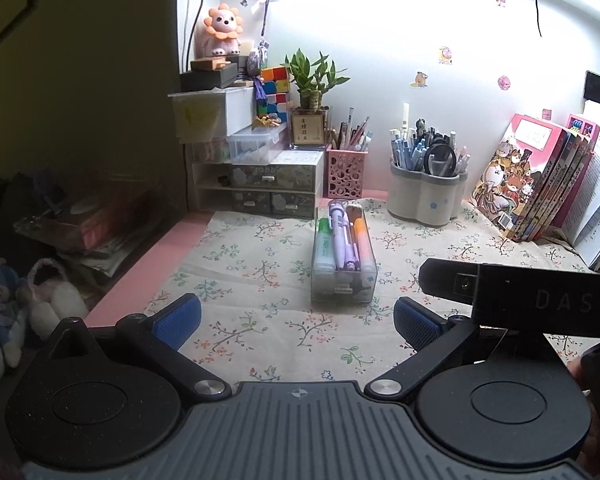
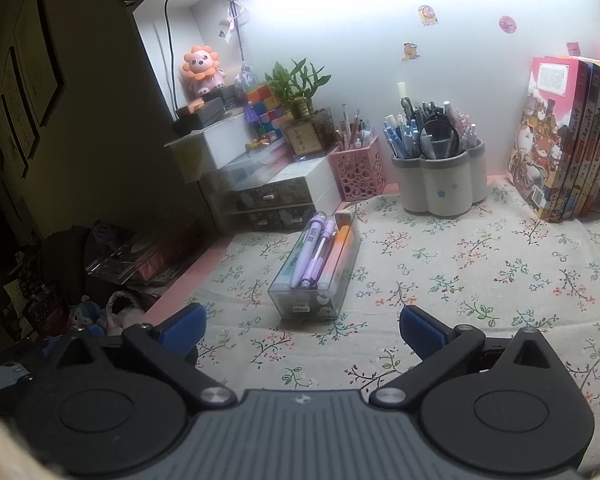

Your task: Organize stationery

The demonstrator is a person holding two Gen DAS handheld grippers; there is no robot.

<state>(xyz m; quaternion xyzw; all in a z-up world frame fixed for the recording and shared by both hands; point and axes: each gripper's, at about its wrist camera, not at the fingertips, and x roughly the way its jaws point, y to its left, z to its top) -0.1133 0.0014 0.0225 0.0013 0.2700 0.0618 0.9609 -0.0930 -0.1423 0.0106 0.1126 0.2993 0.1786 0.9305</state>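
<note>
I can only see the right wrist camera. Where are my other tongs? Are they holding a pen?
Observer: No pen. The left tongs are open and empty, hovering over the flowery cloth, with the clear pen box straight ahead of them.
Child: Is there anything past the pink books on the right?
Observer: Yes. An open book with printed pages leans just to the right of the pink books.
</note>
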